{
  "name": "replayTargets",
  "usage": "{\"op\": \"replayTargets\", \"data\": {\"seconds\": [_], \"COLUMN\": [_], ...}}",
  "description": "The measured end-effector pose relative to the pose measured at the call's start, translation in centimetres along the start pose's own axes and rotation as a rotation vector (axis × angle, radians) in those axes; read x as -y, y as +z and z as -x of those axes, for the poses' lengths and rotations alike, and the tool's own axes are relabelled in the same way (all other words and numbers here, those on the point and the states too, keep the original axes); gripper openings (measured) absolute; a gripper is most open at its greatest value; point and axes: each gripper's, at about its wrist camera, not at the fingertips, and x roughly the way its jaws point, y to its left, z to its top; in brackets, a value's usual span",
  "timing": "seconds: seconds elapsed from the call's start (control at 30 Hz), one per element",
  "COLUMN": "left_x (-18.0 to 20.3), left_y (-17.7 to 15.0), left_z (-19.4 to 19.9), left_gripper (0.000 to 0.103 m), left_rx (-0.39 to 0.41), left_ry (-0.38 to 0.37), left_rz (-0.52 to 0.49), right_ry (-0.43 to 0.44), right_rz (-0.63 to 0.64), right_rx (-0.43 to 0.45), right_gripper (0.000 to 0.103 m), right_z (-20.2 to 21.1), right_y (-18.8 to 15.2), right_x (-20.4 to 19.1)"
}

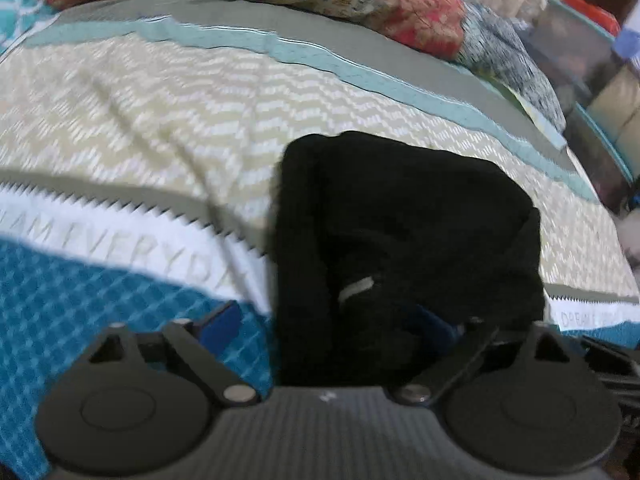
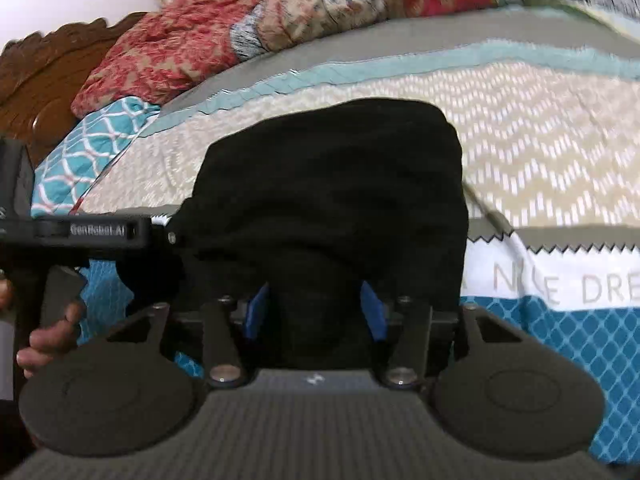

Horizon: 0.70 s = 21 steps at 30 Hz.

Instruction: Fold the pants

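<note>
Around the black pants you have flat open bed cover on both sides and beyond them. Farther past the pants, a bundled quilt blocks the bed's far edge. Left of the pants in the right wrist view, the left gripper and a hand crowd the near corner.

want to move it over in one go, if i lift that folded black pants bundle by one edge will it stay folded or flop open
Probably flops: the black pants are soft cloth, sagging in rounded folds on the bedspread, so loose layers would likely hang down. They look light but bulky, a thick stack. Sliding may drag, since the woven bedspread looks grippy, so supporting both sides seems safer.
</note>
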Motion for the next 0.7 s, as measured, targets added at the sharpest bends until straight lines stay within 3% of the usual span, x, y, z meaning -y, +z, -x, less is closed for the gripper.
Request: {"op": "replayTargets", "data": {"seconds": [0.1,0.3,0.4,0.5,0.7], "left_x": [-1.2,-0.4,-0.6,-1.1,-1.4], "left_y": [-0.2,-0.9,-1.6,-2.2,-2.5], "left_z": [0.9,2.6,3.2,3.4,4.2], "left_gripper": [0.097,0.097,0.097,0.097,0.097], "left_rx": [-0.007,0.028,0.023,0.013,0.026], "left_ry": [-0.026,0.010,0.007,0.011,-0.002], "left_rz": [0.060,0.009,0.026,0.039,0.047], "right_ry": [0.008,0.081,0.170,0.107,0.128], "right_rz": [-0.009,0.102,0.156,0.254,0.280], "right_rx": [0.013,0.146,0.085,-0.066,-0.023], "right_gripper": [0.053,0.053,0.051,0.051,0.051], "right_z": [1.2,2.2,0.6,-3.1,-1.7], "right_y": [0.0,1.5,1.3,-0.6,-0.2], "right_x": [-0.2,-1.8,-3.4,-4.9,-5.1]}}
